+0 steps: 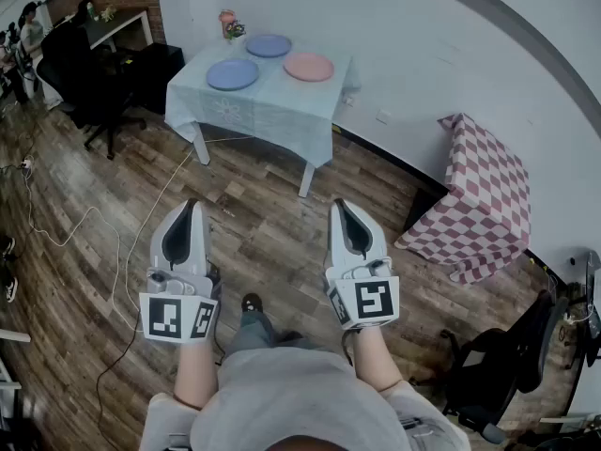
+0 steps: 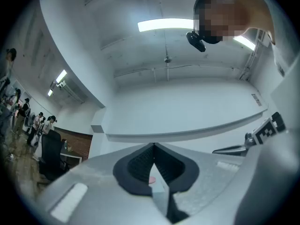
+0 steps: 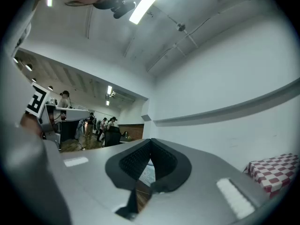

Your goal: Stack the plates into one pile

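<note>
Standing well back from the bench (image 1: 252,113), I have not started the stacking itself; by my reading this is the approach step. All three plates lie apart on the bench's pale cloth. A blue plate (image 1: 232,74) sits at its near left, a second blue plate (image 1: 269,46) lies toward its far edge, and a pink plate (image 1: 309,67) is at its right. None overlaps another. A small flower pot (image 1: 228,23) stands at the bench's far left corner, just beyond the plates.

The left gripper (image 1: 188,207) and right gripper (image 1: 341,205) are held out side by side over the wooden floor (image 1: 263,233), both pointing toward the bench and nowhere near it. On each, the fingers (image 2: 137,167) are clenched tip to tip with nothing between them, and each gripper's own view shows the same.

My next move calls for walking up to the bench's near edge. I would then spread one pair of fingers and bring them in low at a plate's rim. The pink plate or the nearer blue one looks easiest to reach. I expect the rims to be thin and slippery, so the pinch needs to sit squarely on the lip before lifting.
</note>
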Available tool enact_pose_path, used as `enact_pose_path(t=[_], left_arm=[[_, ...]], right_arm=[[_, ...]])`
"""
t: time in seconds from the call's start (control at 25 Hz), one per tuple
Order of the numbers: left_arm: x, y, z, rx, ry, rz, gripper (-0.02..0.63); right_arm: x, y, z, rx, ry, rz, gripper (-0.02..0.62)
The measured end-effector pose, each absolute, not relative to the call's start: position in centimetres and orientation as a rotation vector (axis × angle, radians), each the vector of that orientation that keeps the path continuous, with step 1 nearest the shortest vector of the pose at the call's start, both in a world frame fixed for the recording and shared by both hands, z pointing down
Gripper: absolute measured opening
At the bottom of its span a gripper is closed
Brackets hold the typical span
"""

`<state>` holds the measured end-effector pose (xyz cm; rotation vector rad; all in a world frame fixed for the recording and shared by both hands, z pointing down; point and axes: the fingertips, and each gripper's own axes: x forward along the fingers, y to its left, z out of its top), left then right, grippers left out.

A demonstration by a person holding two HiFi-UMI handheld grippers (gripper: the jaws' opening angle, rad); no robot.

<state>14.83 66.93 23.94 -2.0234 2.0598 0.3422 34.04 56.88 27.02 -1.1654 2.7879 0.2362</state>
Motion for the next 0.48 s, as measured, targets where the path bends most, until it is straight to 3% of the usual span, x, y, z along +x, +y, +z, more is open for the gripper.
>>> enact_pose_path(t=[0.48], left_arm=[[11.5, 63.7, 23.6, -2.05, 2.041, 0.345, -0.002]], right_arm=[[31.0, 54.2, 26.8, -1.204, 2.776, 0.239, 0.0]])
